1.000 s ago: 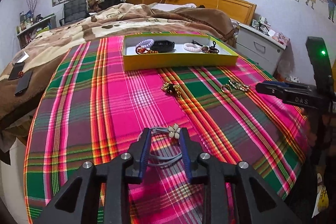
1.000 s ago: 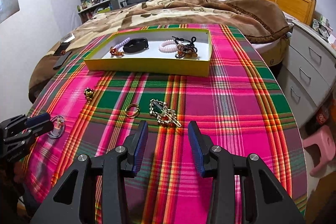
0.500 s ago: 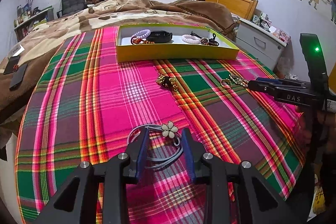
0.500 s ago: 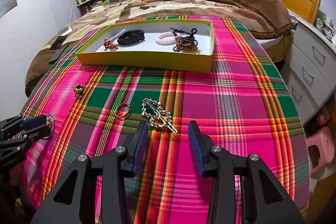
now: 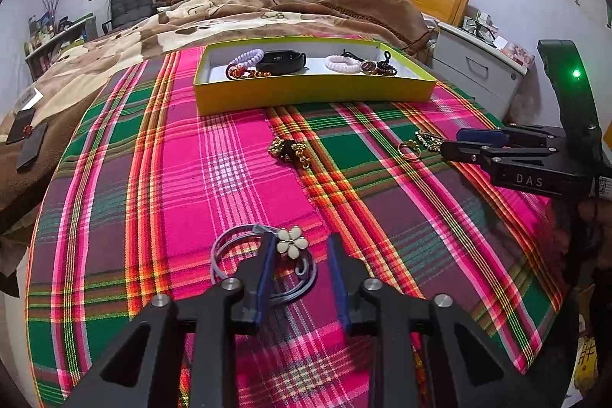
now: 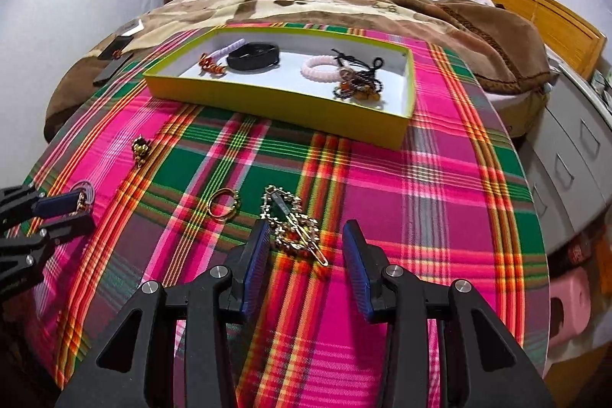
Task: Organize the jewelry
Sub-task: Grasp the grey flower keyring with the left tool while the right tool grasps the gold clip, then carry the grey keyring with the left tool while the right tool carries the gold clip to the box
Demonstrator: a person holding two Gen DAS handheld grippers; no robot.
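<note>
- Left gripper (image 5: 300,264) low over the plaid cloth (image 5: 237,178), straddling a grey hair tie with a white flower (image 5: 292,241). Jaws have just been closing; the pads do not press it yet, and the flower sits just beside the left pad with part of the loop between the jaws.
- Right gripper (image 6: 304,253) wide open around a gilt, stone-set hair clip (image 6: 292,224); nothing held. The clip lies nearer the left pad, probably lined up so that a squeeze catches its body.
- Gold ring (image 6: 222,203) lies just left of the clip; a small gold trinket (image 6: 139,148) farther left and farther off.
- Yellow tray (image 6: 275,102) at the far side already holds coil ties, a black band and beaded pieces, so loose items likely go there.
- Both grippers angle downward, suited to flat things on soft cloth.
</note>
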